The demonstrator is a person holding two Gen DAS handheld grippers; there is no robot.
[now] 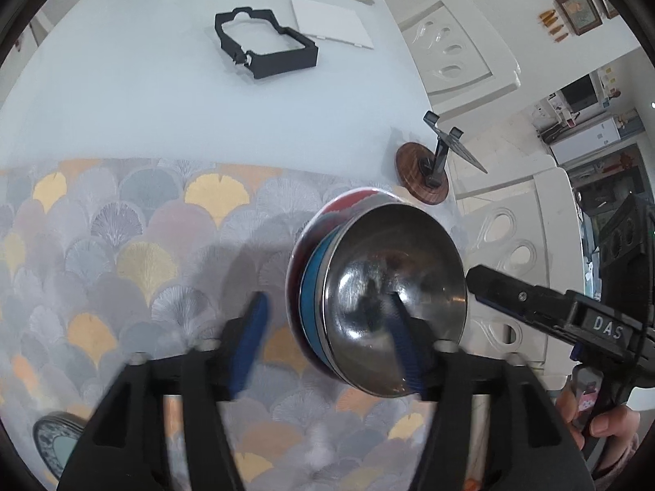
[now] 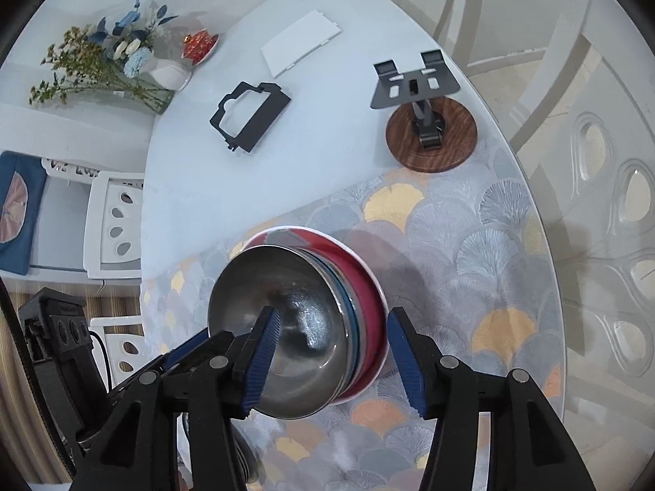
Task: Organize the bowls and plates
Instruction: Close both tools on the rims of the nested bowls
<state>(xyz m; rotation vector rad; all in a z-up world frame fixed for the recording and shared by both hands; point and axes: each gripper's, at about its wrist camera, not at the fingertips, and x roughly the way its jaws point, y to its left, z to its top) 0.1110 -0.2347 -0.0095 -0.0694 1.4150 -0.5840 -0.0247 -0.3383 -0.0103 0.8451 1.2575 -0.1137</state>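
Note:
A stack of nested bowls stands on the patterned placemat (image 1: 135, 253): a steel bowl (image 1: 393, 286) on top, a blue bowl (image 1: 309, 298) under it and a red bowl (image 1: 299, 241) at the bottom. My left gripper (image 1: 327, 339) is open; its right finger reaches into the steel bowl and its left finger is outside the stack. In the right wrist view my right gripper (image 2: 335, 364) is open around the same stack, its left finger inside the steel bowl (image 2: 286, 327), its right finger beside the red bowl (image 2: 368, 286).
A blue-patterned plate (image 1: 53, 442) lies at the mat's near left edge. A phone stand on a wooden disc (image 2: 430, 131), a black frame (image 2: 249, 114) and a white card (image 2: 299, 43) lie on the white table. A flower vase (image 2: 168, 73) stands at the far end. White chairs (image 2: 614, 204) surround the table.

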